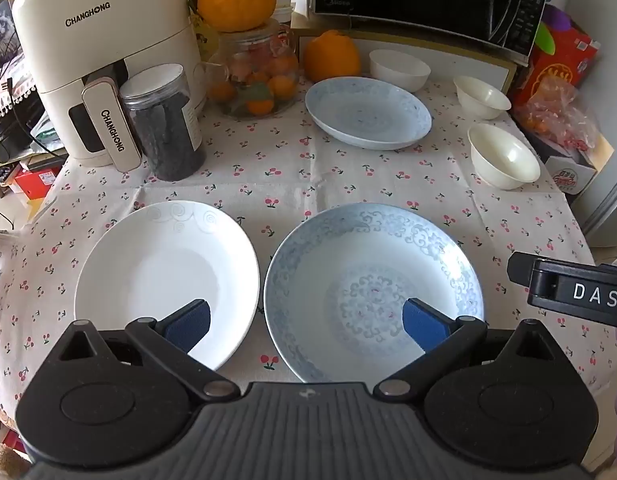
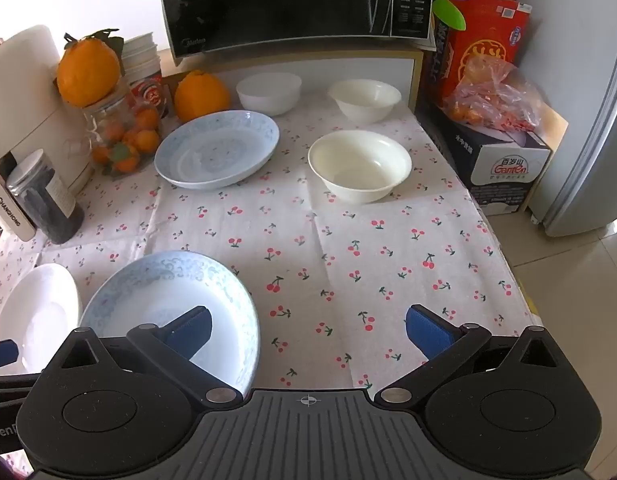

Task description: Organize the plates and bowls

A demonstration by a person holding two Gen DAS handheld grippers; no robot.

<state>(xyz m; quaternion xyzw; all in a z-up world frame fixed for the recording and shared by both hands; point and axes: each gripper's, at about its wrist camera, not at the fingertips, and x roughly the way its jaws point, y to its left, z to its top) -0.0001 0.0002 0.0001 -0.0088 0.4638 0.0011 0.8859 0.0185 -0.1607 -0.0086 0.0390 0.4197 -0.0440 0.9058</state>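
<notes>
A white plate (image 1: 164, 276) and a blue-patterned plate (image 1: 372, 288) lie side by side at the table's near edge; they also show in the right wrist view as the white plate (image 2: 36, 312) and the blue plate (image 2: 168, 308). A second blue plate (image 1: 368, 112) (image 2: 216, 148) lies further back. Three white bowls stand at the back right: (image 1: 504, 156) (image 2: 360, 164), (image 1: 480, 96) (image 2: 364, 98), (image 1: 398, 68) (image 2: 268, 90). My left gripper (image 1: 306, 320) is open above the two near plates, empty. My right gripper (image 2: 308, 332) is open over the cloth, right of the near blue plate.
A cherry-print cloth (image 2: 348, 248) covers the table. An air fryer (image 1: 104, 60), a dark jar (image 1: 164, 120), a glass jar of oranges (image 1: 256, 76), a loose orange (image 1: 332, 56) and a microwave (image 2: 292, 0) line the back. Boxes (image 2: 504, 160) stand off the right edge.
</notes>
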